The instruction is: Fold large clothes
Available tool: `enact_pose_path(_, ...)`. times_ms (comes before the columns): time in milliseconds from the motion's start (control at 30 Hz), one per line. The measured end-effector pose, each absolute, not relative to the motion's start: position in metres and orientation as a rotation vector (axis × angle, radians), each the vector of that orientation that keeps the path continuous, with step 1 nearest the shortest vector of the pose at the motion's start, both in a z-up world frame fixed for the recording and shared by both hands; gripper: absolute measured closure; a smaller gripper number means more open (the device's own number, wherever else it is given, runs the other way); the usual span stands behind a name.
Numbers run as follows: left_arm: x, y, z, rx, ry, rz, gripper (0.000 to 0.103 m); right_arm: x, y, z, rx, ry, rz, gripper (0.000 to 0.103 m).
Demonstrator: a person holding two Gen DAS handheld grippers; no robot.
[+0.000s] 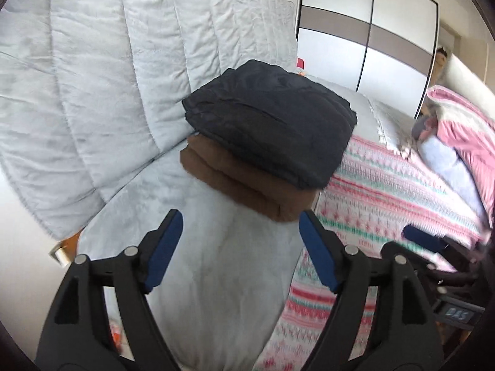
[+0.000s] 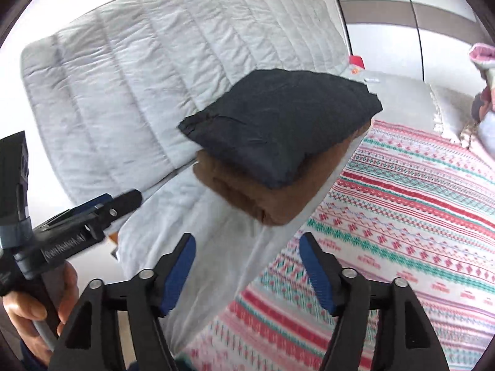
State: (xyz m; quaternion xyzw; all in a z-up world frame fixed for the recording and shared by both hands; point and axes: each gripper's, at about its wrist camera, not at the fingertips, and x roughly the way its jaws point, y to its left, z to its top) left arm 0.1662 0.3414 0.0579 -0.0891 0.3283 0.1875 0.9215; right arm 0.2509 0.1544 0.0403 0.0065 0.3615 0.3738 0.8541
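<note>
A folded dark navy garment lies on top of a folded brown garment; the stack rests on a pale grey pillow on the bed. My left gripper is open, short of the stack, with only the pillow seen between its blue pads. My right gripper is open too, below the stack, nothing between its fingers. In the right wrist view the left gripper shows at the left edge, held by a hand. The right gripper's blue pad shows at the right of the left wrist view.
A quilted grey headboard cover rises behind the stack. A pink, red and green patterned blanket covers the bed to the right. A wardrobe stands at the back, and pink striped pillows lie at far right.
</note>
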Motion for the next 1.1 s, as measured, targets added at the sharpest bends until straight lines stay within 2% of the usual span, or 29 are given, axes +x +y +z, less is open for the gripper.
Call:
enact_pose_path(200, 0.12, 0.321, 0.065, -0.172, 0.653, 0.447, 0.021, 0.2, 0.123, 0.058, -0.013, 0.691, 0.798, 0.016)
enact_pose_path(300, 0.096, 0.309, 0.075, -0.145, 0.609, 0.481, 0.019, 0.178, 0.1, 0.06, -0.014, 0.68, 0.806, 0.013)
enact_pose_path(467, 0.065, 0.279, 0.089, -0.102, 0.543, 0.497, 0.007, 0.15, 0.071, 0.066, -0.025, 0.664, 0.798, 0.011)
enact_pose_path(700, 0.048, 0.238, 0.088, -0.052, 0.516, 0.52, 0.002, 0.13, 0.041, 0.079, 0.042, 0.595, 0.803, 0.002)
enact_pose_path(1100, 0.047, 0.198, 0.072, -0.091, 0.564, 0.539, 0.001, 0.128, 0.016, 0.087, 0.067, 0.577, 0.73, 0.0)
